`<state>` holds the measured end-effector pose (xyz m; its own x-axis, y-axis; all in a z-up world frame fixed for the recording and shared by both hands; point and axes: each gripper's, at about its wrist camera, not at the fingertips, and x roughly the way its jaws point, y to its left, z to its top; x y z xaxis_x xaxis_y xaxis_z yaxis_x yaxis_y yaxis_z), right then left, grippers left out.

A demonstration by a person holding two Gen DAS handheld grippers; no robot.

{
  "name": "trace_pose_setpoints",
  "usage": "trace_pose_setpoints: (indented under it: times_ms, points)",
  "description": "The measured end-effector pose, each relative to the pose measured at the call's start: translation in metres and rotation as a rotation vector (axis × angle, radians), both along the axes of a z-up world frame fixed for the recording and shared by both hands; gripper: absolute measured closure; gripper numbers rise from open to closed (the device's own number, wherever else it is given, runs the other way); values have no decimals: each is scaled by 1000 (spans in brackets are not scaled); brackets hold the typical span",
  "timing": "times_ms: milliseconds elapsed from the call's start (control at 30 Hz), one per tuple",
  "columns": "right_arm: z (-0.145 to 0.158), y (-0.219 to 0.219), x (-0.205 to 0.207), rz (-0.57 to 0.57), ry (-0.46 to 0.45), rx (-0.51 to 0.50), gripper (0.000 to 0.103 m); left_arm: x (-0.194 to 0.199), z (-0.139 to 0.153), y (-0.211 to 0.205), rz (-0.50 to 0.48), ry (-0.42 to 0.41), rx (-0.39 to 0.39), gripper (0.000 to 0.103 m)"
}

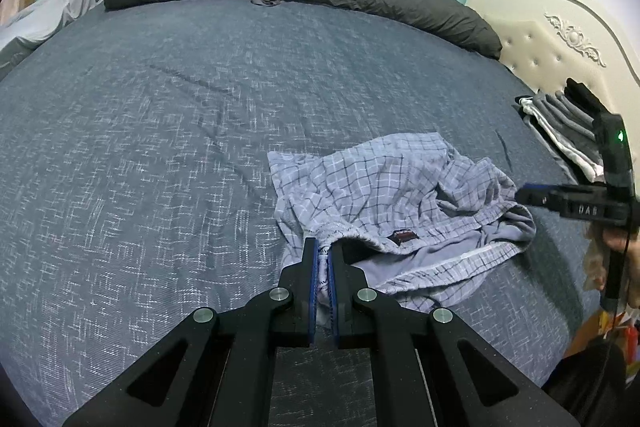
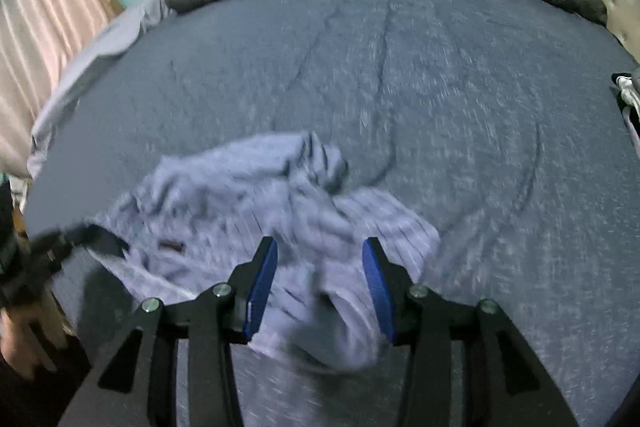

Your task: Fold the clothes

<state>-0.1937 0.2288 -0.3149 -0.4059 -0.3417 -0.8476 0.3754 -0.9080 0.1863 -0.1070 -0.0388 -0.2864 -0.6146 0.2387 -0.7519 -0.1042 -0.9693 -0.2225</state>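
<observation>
The plaid shorts (image 1: 384, 203) are lying crumpled and unfolded on the blue bedspread (image 1: 160, 131) beside folded clothes (image 1: 560, 131), the left gripper (image 1: 324, 259) pinching their waistband and the right gripper (image 2: 320, 267) hovering with jaws parted, gripping nothing.

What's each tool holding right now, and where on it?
Left tool pinches the plaid shorts at the waistband edge. Right tool is open, holding nothing.
</observation>
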Motion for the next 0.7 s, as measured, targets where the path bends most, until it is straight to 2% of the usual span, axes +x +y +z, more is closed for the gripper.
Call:
trace_pose_setpoints:
  times_ms: [100, 267, 333, 433, 467, 500, 700]
  points:
    - [-10, 4, 10, 8, -24, 46, 58, 0, 0, 0, 2, -2, 1, 98]
    - [-24, -10, 13, 86, -1, 184, 58, 0, 1, -1, 1, 0, 2, 98]
    - [-28, -16, 14, 119, 2, 242, 64, 0, 1, -2, 5, 0, 3, 98]
    - [-33, -21, 14, 144, 2, 295, 83, 0, 1, -4, 10, 1, 6, 98]
    - [-32, -21, 14, 141, 0, 292, 94, 0, 0, -5, 11, 1, 6, 98]
    - [-31, -20, 13, 137, -1, 286, 98, 0, 0, -5, 13, 1, 7, 98]
    - [3, 11, 5, -3, 56, 113, 99, 0, -2, -7, 14, -2, 8, 98]
